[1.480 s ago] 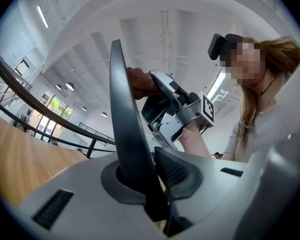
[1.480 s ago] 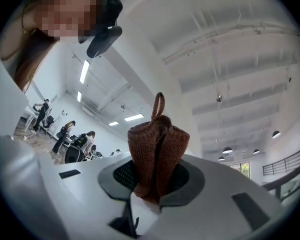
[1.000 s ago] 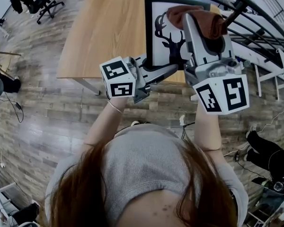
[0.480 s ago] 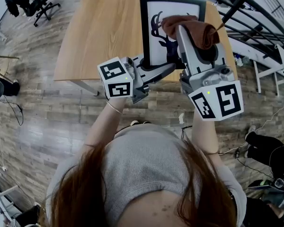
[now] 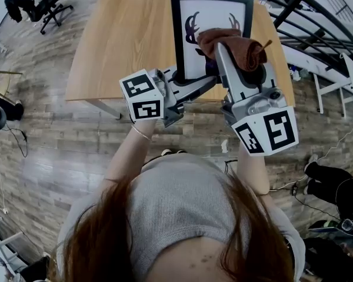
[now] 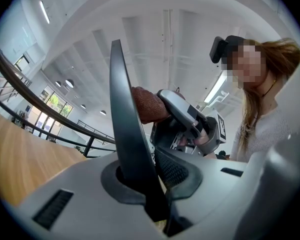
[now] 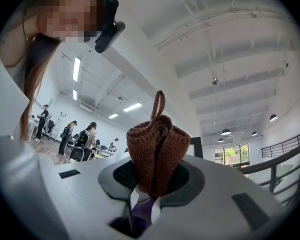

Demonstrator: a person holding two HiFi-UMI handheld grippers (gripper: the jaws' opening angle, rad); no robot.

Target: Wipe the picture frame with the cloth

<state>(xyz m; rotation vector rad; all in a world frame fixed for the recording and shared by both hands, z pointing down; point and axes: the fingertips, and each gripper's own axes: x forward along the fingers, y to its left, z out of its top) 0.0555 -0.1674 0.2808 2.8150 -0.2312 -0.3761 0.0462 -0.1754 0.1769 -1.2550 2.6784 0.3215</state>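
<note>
The picture frame [image 5: 179, 34], black-rimmed with a deer silhouette, stands tilted over the wooden table [image 5: 129, 40]. My left gripper [image 5: 210, 80] is shut on its lower edge. In the left gripper view the frame [image 6: 126, 129] runs edge-on up from between the jaws of that gripper [image 6: 150, 186]. The brown cloth [image 5: 235, 43] is bunched in my right gripper [image 5: 226, 53] and presses on the middle of the picture, below the antlers. In the right gripper view the cloth [image 7: 157, 151] is pinched between the jaws of the right gripper [image 7: 151, 186], with its loop sticking up.
A black railing [image 5: 309, 22] curves past the table's right side. An office chair [image 5: 38, 4] stands at the far left on the wood-plank floor. Several people sit at desks in the distance [image 7: 85, 139].
The right gripper has slid the cloth down the face of the picture toward me, uncovering the antlers. The left gripper still holds the frame in the same place.
</note>
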